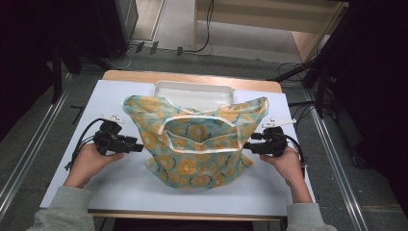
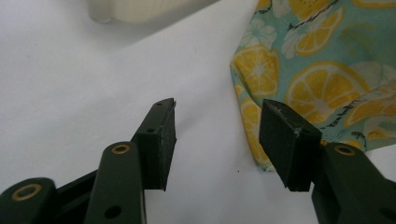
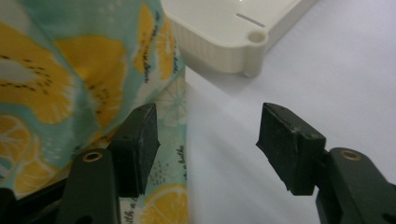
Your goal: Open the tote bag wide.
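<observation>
Lemon-print cloth bag (image 1: 197, 144) lay spread in the middle of the white table (image 1: 120, 185), its top reaching toward the far edge and partly covering the near rim of a white plastic tray (image 1: 192, 91) set against that far edge. Pale trim ran in a curve across the bag's front.

Left gripper (image 1: 138, 146) was held low at the bag's left side, near the table's left edge, jaws spread wide with bare table between them and nothing pinched; in the left gripper view (image 2: 217, 140) one jaw sat just in front of the cloth's edge, whether touching could not be told.

Right gripper (image 1: 248, 146) was held at the bag's right side, jaws likewise spread and gripping nothing; in the right gripper view (image 3: 208, 140) one jaw stood over the printed fabric (image 3: 70, 79), the other over bare table, with the tray's corner (image 3: 243, 46) beyond.
</observation>
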`<state>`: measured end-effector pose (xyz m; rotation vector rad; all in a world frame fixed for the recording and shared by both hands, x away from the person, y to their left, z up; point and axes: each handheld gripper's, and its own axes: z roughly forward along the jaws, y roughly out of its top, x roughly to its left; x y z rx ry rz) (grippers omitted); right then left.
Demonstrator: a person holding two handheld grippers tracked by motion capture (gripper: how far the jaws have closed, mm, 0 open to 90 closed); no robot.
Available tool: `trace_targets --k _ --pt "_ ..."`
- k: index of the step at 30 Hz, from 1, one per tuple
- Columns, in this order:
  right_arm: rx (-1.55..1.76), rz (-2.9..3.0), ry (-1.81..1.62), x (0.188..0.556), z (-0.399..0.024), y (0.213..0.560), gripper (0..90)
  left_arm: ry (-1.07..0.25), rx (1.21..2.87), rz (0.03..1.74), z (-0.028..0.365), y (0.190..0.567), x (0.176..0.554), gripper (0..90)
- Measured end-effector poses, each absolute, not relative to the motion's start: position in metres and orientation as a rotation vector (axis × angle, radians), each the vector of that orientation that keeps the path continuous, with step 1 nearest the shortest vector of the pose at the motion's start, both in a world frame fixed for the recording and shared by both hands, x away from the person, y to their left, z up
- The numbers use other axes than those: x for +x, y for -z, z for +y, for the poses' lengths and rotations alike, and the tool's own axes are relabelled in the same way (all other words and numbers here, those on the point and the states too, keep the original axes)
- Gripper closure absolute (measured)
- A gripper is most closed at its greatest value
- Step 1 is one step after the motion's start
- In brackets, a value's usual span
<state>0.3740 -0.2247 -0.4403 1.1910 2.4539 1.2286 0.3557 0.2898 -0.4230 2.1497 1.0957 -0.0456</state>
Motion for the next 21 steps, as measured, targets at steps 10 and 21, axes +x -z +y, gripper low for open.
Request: trace_targets --k 10,21 --pt "1.190 2.408 -1.263 0.3724 -0.2241 0.4329 44.5 0.105 2.145 1.116 0.2919 0.4260 0.3614 40.7" --pt "1.198 2.449 -1.257 0.3728 -0.2188 0.4317 45.9 0.083 2.146 1.097 0.2899 0.4242 0.3594 38.6"
